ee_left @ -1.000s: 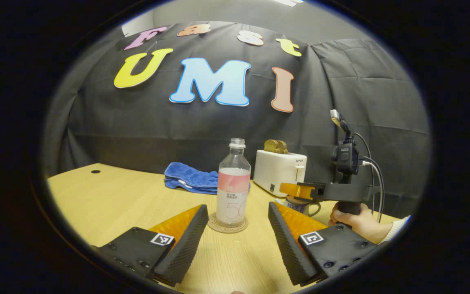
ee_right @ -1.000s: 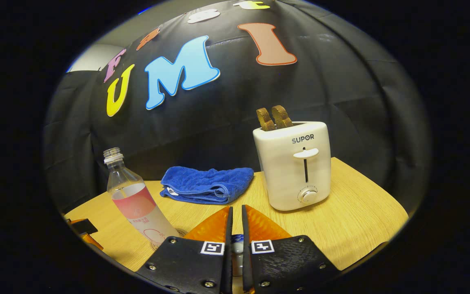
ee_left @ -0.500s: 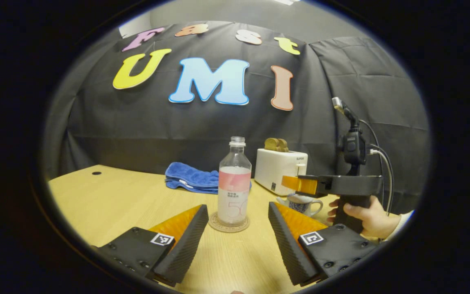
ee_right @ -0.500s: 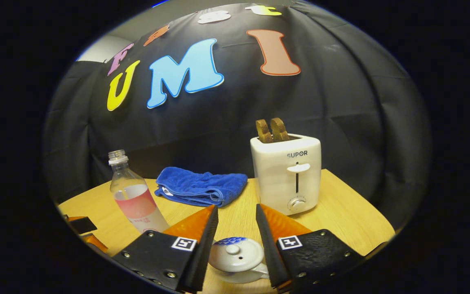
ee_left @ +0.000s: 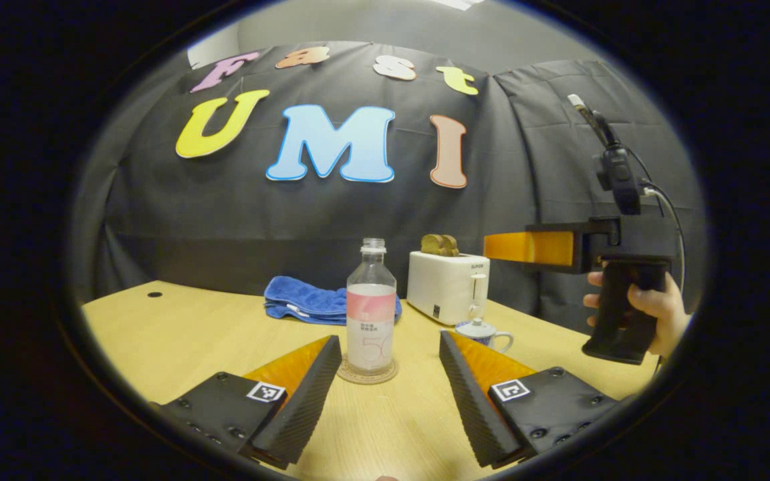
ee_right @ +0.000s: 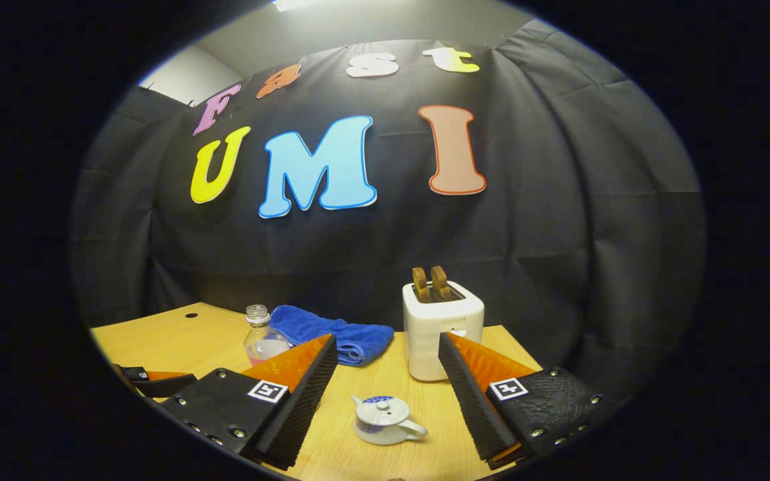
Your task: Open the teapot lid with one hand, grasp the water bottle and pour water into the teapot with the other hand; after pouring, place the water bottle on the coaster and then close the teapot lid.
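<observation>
In the left gripper view, the left claw [ee_left: 385, 374] sits low over the wooden worktop [ee_left: 178, 334] with its two fingers spread wide apart, grasping nothing. Between and just beyond the fingertips stands the water bottle [ee_left: 371, 307] — upright, uncapped, with a pink label band — resting on a round coaster [ee_left: 367, 371]. Behind the bottle lies a folded blue towel [ee_left: 301, 302], and to its right stands a white toaster [ee_left: 447, 286] with two slices of bread [ee_left: 441, 244] sticking out of the slots. Just in front of the toaster sits the small white teapot [ee_left: 485, 332] with its lid on. At the right edge a person's hand [ee_left: 652, 304] holds the handle of the right claw [ee_left: 525, 247], which is raised well above the worktop and the teapot.

In the right gripper view, the right claw [ee_right: 388, 384] is likewise released, fingers wide apart and empty. The teapot [ee_right: 383, 419] shows below, between the fingers — lid [ee_right: 379, 404] seated, handle pointing right, apart from both fingers. The toaster [ee_right: 440, 329] stands beyond it, the towel [ee_right: 338, 334] to its left, and the bottle [ee_right: 261, 337] is partly hidden behind the claw's left finger. The left claw's finger [ee_right: 158, 382] shows at the lower left.
</observation>
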